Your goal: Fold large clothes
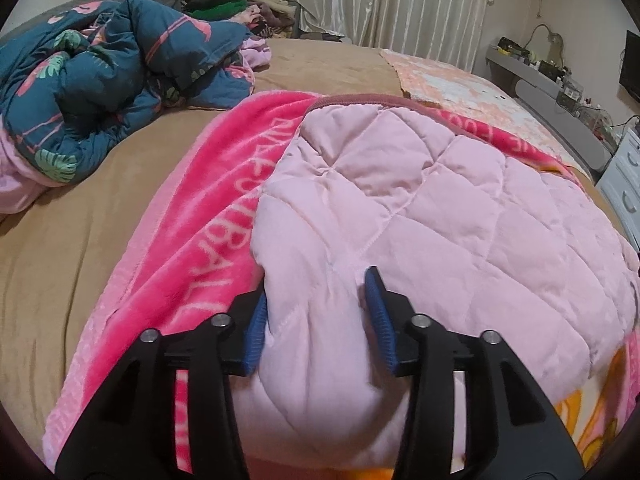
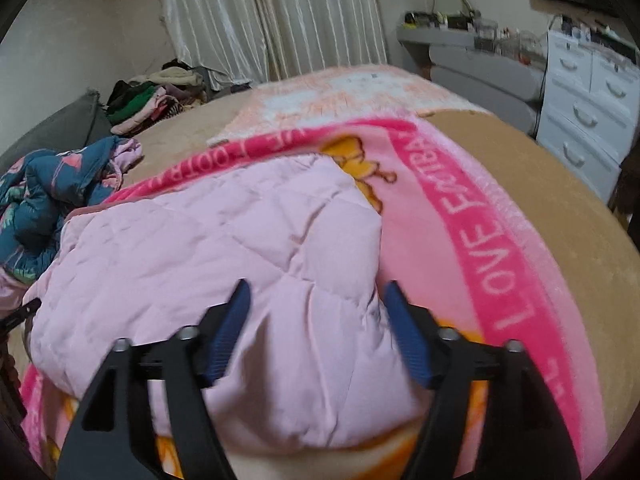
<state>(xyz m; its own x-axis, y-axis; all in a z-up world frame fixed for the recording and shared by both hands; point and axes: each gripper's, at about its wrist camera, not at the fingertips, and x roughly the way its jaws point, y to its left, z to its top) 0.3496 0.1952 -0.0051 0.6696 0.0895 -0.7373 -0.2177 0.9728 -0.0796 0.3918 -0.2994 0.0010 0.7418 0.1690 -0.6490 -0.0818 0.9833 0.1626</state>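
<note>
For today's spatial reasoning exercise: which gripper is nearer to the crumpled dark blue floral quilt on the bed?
Left. The left gripper straddles the pink quilted garment at its edge on the blue floral quilt's side. The right gripper straddles the garment's opposite edge, farther away.

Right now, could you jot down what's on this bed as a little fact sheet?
Being folded: pale pink quilted garment
Under it: bright pink blanket with lettering
Surface: tan bed cover
Also on bed: crumpled blue floral quilt
Far corner: pile of clothes
Left gripper: open, garment fold between its fingers
Right gripper: open, astride the garment's edge
</note>
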